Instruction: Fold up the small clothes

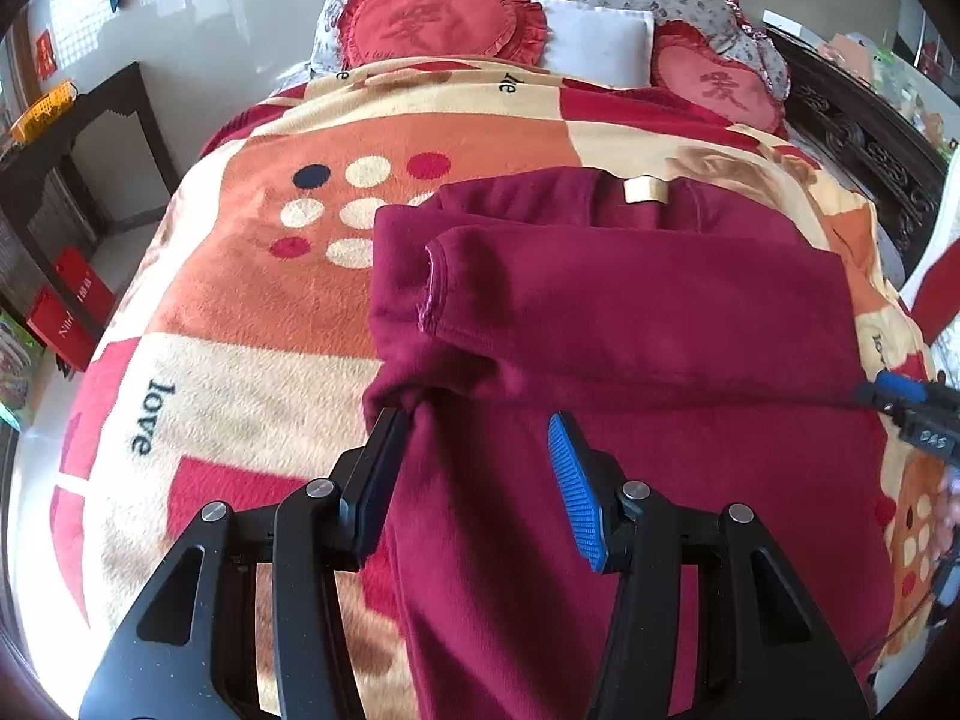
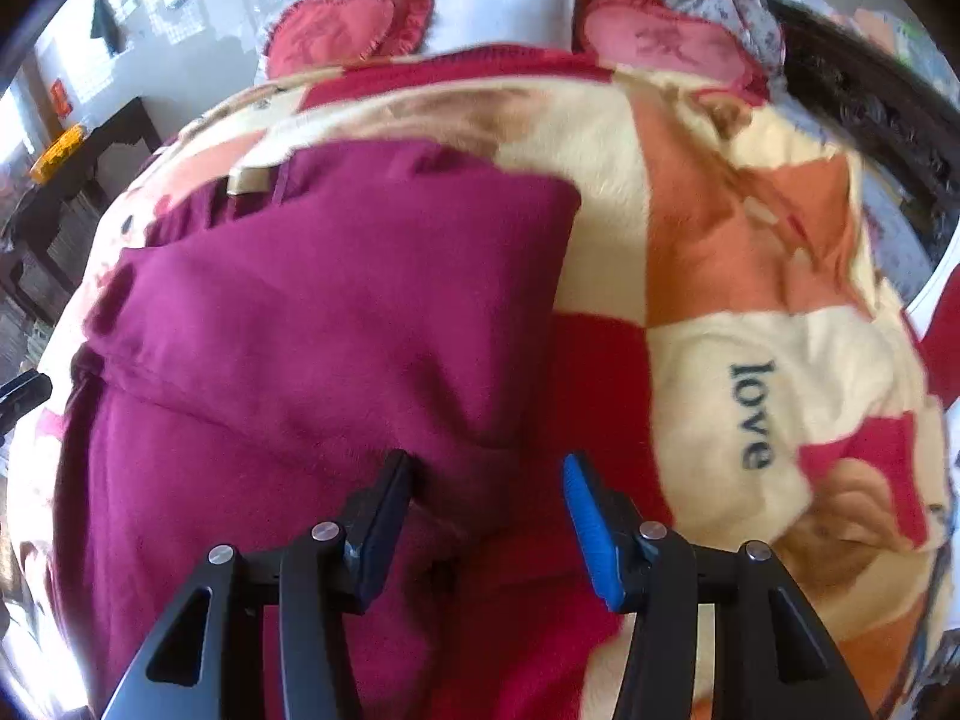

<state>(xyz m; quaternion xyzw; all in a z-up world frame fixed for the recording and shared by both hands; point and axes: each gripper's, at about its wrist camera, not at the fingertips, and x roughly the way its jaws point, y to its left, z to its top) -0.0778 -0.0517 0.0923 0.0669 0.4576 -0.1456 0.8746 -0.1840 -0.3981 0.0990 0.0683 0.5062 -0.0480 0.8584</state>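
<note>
Garment: one maroon fleece top point(image 1: 630, 312), lying flat on the bed blanket point(image 1: 240, 312), neck end away from the cameras, a cream label point(image 1: 643, 190) at its collar.
Sleeves: one seen folded across the chest, its cuff point(image 1: 435, 282) toward the top's left edge.
Left gripper point(image 1: 480, 462): jaws apart, over the top's lower left part; fabric lies between the fingers, pads not pressing it.
Right gripper point(image 2: 489, 498): jaws apart, over the top's right edge; nothing clamped, though the view is blurred.
Blanket: one, patched in orange, cream and red, the word "love" printed on it.
Heart cushions: two red ones point(image 1: 432, 21) point(image 1: 717, 81) at the head of the bed.
White pillow: one point(image 1: 600, 39), between the cushions.
Side table: one dark one point(image 1: 90, 138) left of the bed.
</note>
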